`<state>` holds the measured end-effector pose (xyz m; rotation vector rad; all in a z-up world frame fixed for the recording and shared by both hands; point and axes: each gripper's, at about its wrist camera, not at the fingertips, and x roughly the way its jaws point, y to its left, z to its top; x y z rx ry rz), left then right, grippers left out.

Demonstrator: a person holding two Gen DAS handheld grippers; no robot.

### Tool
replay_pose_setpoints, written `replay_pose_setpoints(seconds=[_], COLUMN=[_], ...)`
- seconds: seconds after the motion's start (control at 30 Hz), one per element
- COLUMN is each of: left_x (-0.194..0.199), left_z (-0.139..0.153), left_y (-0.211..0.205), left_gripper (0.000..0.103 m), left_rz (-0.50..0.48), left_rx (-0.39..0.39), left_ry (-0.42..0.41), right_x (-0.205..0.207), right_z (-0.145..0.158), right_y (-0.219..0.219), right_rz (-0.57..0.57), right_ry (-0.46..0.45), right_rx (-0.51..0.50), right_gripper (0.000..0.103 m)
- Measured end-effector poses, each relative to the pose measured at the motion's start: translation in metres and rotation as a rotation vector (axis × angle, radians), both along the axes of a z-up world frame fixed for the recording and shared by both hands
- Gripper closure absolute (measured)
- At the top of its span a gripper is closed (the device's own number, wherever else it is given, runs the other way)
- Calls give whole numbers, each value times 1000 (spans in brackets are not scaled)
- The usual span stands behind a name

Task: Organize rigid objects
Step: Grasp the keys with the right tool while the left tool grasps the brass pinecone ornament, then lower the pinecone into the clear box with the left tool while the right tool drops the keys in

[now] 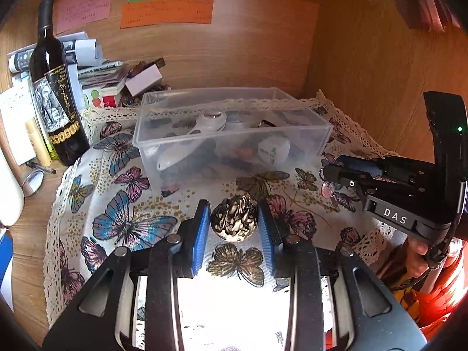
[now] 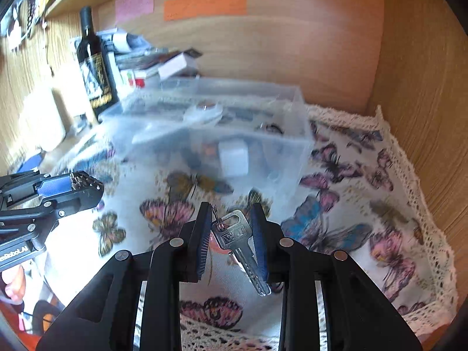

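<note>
1. At 9 o'clock in your left wrist view, a dark wine bottle (image 1: 55,93) stands upright on the tabletop (image 1: 26,251), its label showing an elephant; the script on it is too small to read.
2. At 11 o'clock, pink, green and orange paper notes (image 1: 166,14) are stuck on the wooden back wall; their writing is blurred.
3. Your left gripper (image 1: 234,219) has its jaws spread around a bronze-coloured figurine (image 1: 234,219) that rests on the butterfly cloth (image 1: 122,222). The blue pads sit just beside it on either side; contact cannot be judged.
4. At 12 o'clock beyond it, the clear plastic box (image 1: 231,134) sits on the cloth and already holds a white die and other small items.
5. At 3 o'clock, your right gripper (image 2: 232,234) bears the letters "DAS" on its body. In its own view the jaws pinch a silver key (image 2: 237,239) stamped "W J", blade angled toward 5 o'clock, above the cloth.
</note>
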<state>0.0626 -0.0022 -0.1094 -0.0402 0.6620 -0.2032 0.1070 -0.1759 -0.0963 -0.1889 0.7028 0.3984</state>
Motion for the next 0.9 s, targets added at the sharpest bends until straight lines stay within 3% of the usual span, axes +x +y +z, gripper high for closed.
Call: replay_pose_setpoints(seconds=[0.5,0.9], left_x=[38,76], left_z=[43,59], left_y=[18,26], left_gripper=[71,71], left_rz=[37,54], left_rx=[-2,-5], left_ry=[-100,-128], right_x=[30,65], right_z=[57,68], right_y=[-3,4], right_rz=[-30,-37], right_ry=[-145,-182], right_rx=[104,141], right_gripper=[78,78])
